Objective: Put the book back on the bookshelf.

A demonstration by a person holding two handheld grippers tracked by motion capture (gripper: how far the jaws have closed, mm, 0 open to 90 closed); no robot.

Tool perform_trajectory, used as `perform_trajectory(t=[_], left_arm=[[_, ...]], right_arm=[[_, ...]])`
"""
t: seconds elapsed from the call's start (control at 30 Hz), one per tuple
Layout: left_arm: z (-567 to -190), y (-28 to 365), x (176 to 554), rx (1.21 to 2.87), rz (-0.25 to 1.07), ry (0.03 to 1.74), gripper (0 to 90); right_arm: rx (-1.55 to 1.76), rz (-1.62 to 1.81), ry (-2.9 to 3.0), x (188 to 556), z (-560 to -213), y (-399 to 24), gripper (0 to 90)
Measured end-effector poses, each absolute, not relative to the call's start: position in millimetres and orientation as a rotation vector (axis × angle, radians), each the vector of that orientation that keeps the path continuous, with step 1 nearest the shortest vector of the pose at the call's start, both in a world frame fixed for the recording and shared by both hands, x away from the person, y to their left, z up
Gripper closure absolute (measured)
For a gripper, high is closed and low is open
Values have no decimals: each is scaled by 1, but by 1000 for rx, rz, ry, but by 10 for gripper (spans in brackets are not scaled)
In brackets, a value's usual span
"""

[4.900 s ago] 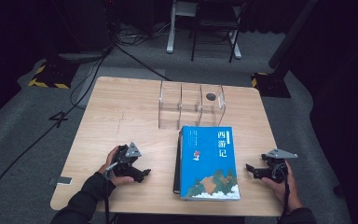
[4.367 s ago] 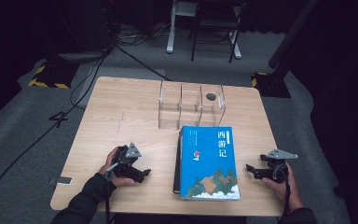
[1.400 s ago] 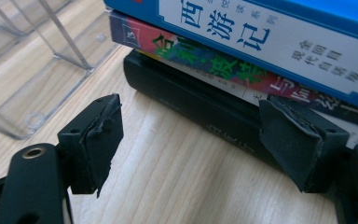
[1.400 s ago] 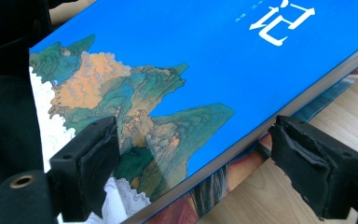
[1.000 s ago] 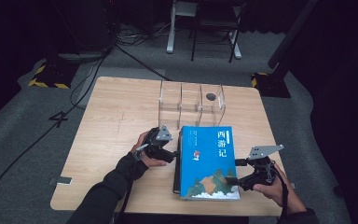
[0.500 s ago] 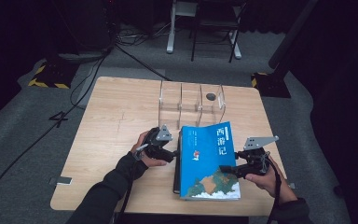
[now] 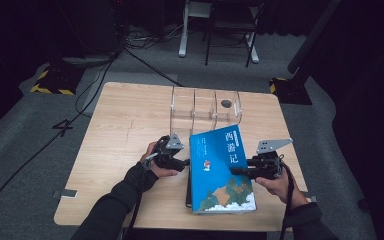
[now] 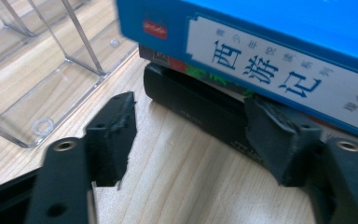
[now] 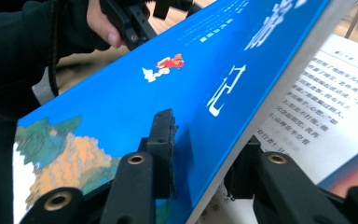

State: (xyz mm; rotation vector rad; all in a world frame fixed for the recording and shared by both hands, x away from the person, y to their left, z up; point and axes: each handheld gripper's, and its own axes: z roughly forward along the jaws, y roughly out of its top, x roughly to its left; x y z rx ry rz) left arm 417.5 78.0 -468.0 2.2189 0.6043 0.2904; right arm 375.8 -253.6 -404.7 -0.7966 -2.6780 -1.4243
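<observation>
Right gripper (image 9: 198,154) has just been closing on the fore edge of the blue hardback book (image 7: 222,170), one jaw on the glossy cover, the other beneath it, apparently to tip the book up off the black book (image 8: 200,105) under it. The raised edge exposes printed pages below. Left gripper (image 8: 198,135), jaws half-spread and narrowing, brackets the spines without contact, likely bracing. The stack lies on the wood-grain table (image 7: 125,120), just before the clear acrylic divider rack (image 7: 205,107).

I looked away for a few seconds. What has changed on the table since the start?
Both grippers came in to the blue book. The right gripper has just closed on its cover edge and raised it; the left gripper sits open at the spine. The clear rack stayed put.
</observation>
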Motion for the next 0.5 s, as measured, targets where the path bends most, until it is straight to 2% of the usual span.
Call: perform_trajectory(t=[0.07, 0.13, 0.2, 0.5], left_arm=[[-469, 80, 418, 2205, 279, 596, 437], [-469, 81, 419, 2199, 276, 594, 452], [-469, 83, 421, 2189, 296, 580, 547], [-466, 92, 437, 2109, 256, 630, 637]], right_arm=[[-794, -1438, -2675, 378, -406, -252, 694], [-792, -1449, -2669, 378, -406, -251, 695], [-776, -1482, -2672, 379, -407, -250, 703], [-751, -1583, -2707, 380, -403, -243, 715]])
